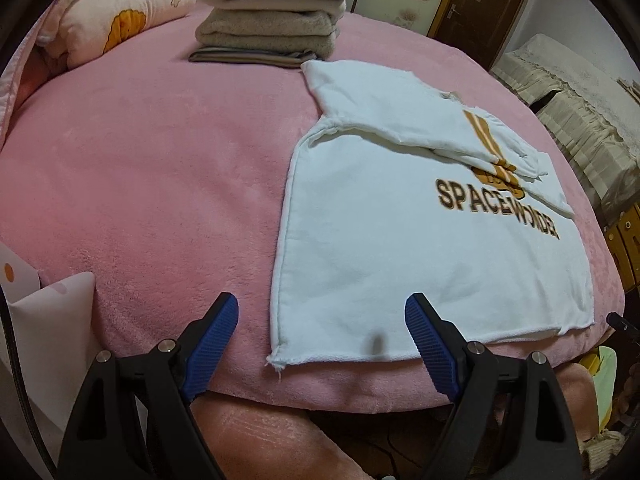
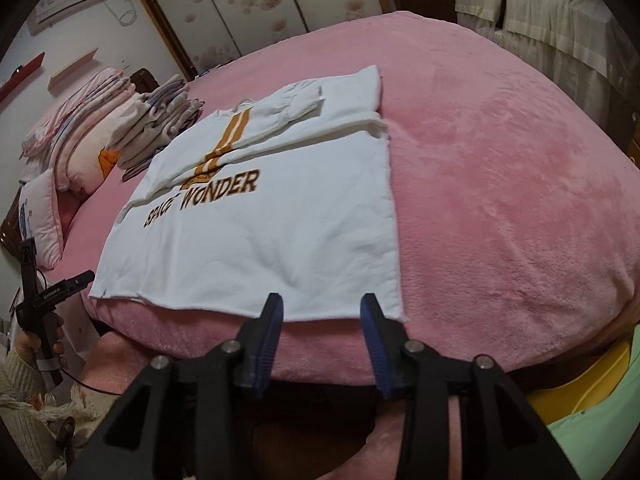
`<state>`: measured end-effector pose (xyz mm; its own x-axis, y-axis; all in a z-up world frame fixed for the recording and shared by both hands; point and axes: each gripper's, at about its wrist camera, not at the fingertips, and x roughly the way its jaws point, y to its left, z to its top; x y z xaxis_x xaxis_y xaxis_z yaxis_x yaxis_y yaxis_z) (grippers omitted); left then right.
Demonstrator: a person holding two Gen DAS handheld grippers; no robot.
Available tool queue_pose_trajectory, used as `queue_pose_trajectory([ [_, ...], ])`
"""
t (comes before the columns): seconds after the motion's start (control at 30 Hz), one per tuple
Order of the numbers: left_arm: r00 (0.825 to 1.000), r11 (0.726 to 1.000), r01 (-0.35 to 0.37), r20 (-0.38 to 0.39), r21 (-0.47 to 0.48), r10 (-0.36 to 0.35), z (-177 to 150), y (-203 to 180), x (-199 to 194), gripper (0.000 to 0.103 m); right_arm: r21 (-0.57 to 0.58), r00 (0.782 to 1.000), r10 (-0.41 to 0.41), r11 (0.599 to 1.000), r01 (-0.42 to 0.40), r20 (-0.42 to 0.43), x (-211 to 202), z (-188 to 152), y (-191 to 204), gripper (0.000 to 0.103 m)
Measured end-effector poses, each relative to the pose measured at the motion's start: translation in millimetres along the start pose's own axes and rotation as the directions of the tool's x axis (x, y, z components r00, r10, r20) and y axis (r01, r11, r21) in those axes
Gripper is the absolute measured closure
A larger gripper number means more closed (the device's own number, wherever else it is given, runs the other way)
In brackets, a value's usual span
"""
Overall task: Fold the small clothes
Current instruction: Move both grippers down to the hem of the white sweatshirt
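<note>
A white sweatshirt [image 1: 420, 240] with brown "SPACE WONDER" lettering lies flat on the pink blanket, both sleeves folded across its chest; it also shows in the right wrist view [image 2: 260, 232]. My left gripper [image 1: 322, 312] is open and empty, its blue pads either side of the hem's near left corner. My right gripper [image 2: 322, 308] is open and empty, just short of the hem near its right corner. The left gripper [image 2: 78, 280] also shows at the left in the right wrist view.
A stack of folded beige and grey clothes [image 1: 272, 20] sits at the far side of the bed [image 1: 140, 180]. Pink pillows and quilts [image 2: 84, 132] lie at the head. A lace-covered sofa [image 1: 580, 112] stands to the right. A white bag [image 1: 48, 328] stands at the near left.
</note>
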<state>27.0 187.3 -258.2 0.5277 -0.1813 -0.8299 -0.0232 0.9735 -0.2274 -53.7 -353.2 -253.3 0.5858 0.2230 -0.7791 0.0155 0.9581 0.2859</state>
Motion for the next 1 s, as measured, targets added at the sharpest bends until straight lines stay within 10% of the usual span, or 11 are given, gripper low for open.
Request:
queue_pose_trajectory([
  [0.67, 0.994, 0.993, 0.101, -0.028, -0.069, -0.103, -3, 17, 24, 0.019, 0.123, 0.994, 0.056, 0.991, -0.045, -0.091, 48, -1, -48, 0.053],
  [1.0, 0.985, 0.981, 0.164, -0.034, -0.109, -0.168, -7, 24, 21, 0.05, 0.134, 0.986, 0.127, 0.985, -0.112, -0.107, 50, -2, -49, 0.077],
])
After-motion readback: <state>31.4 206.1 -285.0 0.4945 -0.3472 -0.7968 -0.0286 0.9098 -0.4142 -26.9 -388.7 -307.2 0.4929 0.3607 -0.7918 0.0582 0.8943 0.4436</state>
